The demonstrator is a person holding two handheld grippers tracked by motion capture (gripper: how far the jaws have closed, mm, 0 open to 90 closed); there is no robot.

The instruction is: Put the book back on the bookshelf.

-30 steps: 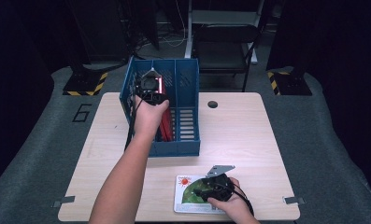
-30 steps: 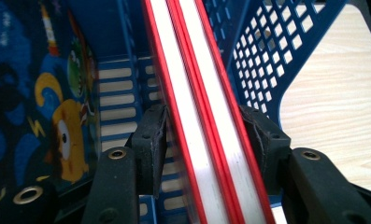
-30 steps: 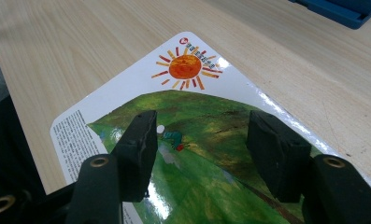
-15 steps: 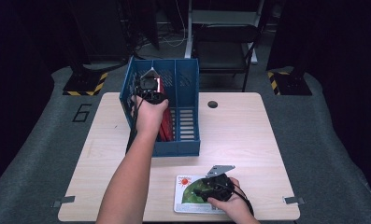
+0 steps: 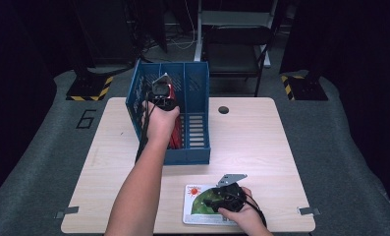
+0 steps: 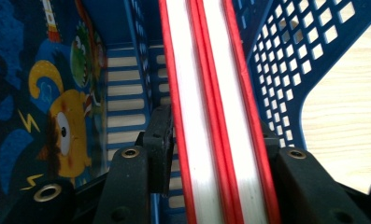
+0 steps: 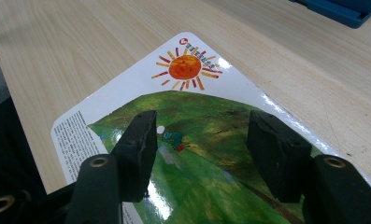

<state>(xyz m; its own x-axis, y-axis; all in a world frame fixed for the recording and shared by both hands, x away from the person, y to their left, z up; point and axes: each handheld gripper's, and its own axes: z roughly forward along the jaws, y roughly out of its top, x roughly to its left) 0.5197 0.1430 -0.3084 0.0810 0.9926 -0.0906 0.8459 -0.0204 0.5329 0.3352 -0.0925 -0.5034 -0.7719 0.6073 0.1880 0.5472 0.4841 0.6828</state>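
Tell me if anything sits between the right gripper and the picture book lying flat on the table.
Nothing visible does. The right gripper hovers just over the glossy picture book with the orange sun and green hill, its fingers spread apart with bare cover between them. The blue plastic file rack stands farther back on the wooden table.

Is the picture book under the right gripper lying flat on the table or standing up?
Lying flat. The picture book rests cover-up on the table, under the open right gripper.
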